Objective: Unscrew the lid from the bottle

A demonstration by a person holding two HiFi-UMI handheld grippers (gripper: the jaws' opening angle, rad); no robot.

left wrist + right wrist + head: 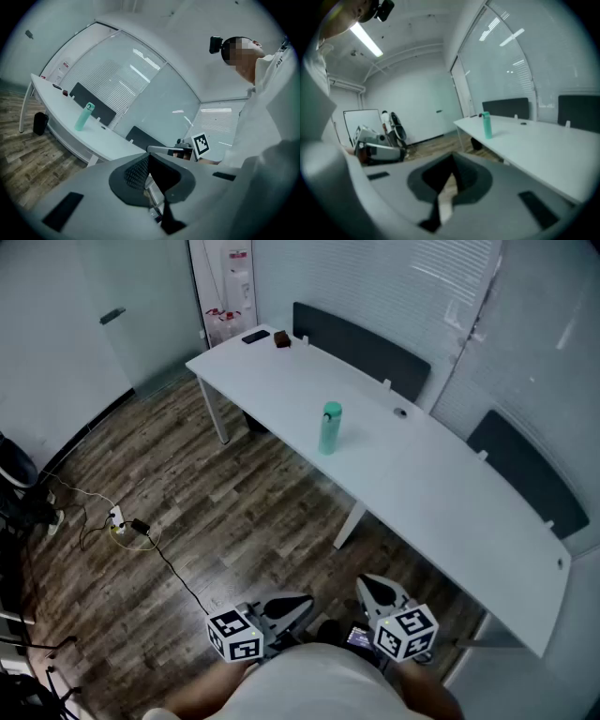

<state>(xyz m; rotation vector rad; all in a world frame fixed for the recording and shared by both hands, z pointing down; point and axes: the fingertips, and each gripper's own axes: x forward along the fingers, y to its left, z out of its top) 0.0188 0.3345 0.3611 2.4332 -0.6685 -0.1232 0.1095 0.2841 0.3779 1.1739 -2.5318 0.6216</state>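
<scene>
My left gripper (298,604) and right gripper (372,588): closed, empty, well apart from the bottle (329,432).
Centre-frame, it looks rigid, slick, likely light; I'd clamp the body and the lid (332,410).

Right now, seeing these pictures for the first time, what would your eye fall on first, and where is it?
The teal bottle stands upright, its lid on, near the middle of the long white table. At the bottom of the head view, the left gripper and right gripper, each with a marker cube, are shut and empty, well short of the table.
</scene>
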